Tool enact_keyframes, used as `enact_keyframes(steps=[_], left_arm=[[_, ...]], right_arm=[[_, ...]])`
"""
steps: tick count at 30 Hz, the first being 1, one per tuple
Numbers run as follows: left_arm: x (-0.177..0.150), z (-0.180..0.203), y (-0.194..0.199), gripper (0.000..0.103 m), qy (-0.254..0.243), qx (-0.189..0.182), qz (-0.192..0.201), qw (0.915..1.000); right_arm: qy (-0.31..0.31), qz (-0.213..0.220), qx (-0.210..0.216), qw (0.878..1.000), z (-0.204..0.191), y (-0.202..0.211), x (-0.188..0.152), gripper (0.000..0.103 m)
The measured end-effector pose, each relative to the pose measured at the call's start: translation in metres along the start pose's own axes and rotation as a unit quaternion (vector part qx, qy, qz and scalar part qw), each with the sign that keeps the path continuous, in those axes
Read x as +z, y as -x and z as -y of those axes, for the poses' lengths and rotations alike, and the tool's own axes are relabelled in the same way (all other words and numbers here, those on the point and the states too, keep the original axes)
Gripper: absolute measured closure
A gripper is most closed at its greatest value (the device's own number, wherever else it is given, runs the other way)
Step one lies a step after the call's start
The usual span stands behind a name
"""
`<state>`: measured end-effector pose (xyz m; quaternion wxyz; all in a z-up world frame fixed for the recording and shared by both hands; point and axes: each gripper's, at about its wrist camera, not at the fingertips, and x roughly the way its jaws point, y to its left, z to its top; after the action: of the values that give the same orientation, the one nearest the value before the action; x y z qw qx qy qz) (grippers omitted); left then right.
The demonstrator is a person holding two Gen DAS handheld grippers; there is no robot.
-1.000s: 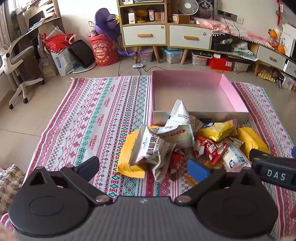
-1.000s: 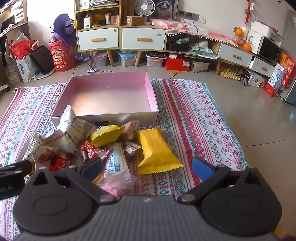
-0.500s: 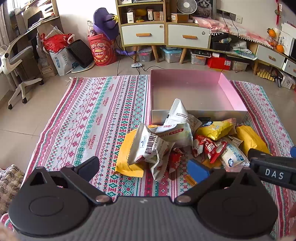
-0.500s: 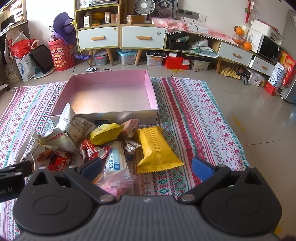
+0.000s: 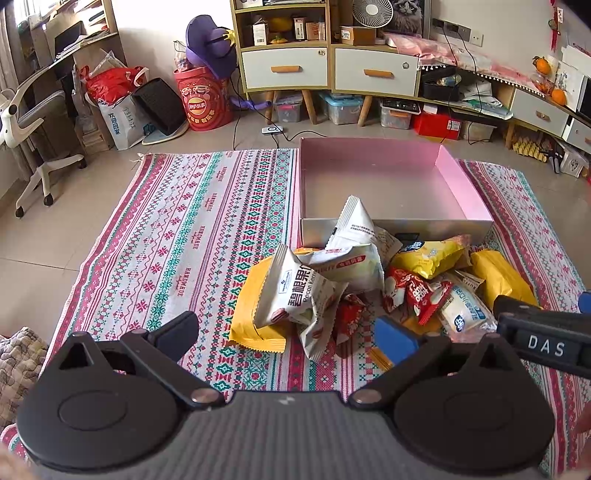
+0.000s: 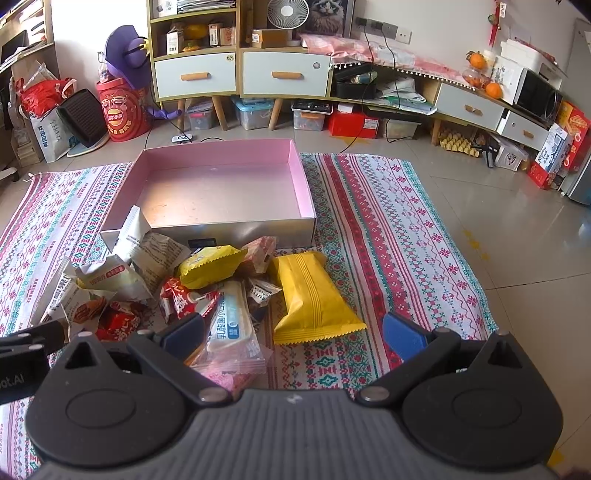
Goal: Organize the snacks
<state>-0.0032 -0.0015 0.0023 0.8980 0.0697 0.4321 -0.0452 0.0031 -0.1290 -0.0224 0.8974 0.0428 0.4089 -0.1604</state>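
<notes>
Patterned rug (image 5: 177,229) covers the tiled floor, as before. On it the pink box (image 6: 221,184) sits empty at the far side, with the snack pile (image 5: 369,280) heaped against its near wall, unmoved. Left gripper (image 5: 288,332) and right gripper (image 6: 291,332) hover near the pile, both spread wide and holding nothing, slightly closer in than a second ago.

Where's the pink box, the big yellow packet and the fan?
pink box (image 6: 218,195): right wrist view, bare floor inside.
big yellow packet (image 6: 310,295): right wrist view, middle of wrapper.
fan (image 6: 287,11): right wrist view, grille.
</notes>
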Motion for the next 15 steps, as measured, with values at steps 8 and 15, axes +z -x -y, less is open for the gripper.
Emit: enact_keyframes(steps=[8, 15], left_arm=[[-0.0008, 0.0004, -0.0009, 0.0, 0.0, -0.002, -0.006, 1.0], [-0.0019, 0.001, -0.0006, 0.0, -0.001, -0.003, -0.007, 1.0]], right_arm=[[0.0, -0.001, 0.0, 1.0, 0.0001, 0.0004, -0.0003, 0.0], [0.0, -0.001, 0.0, 1.0, 0.0002, 0.0004, -0.0005, 0.0]])
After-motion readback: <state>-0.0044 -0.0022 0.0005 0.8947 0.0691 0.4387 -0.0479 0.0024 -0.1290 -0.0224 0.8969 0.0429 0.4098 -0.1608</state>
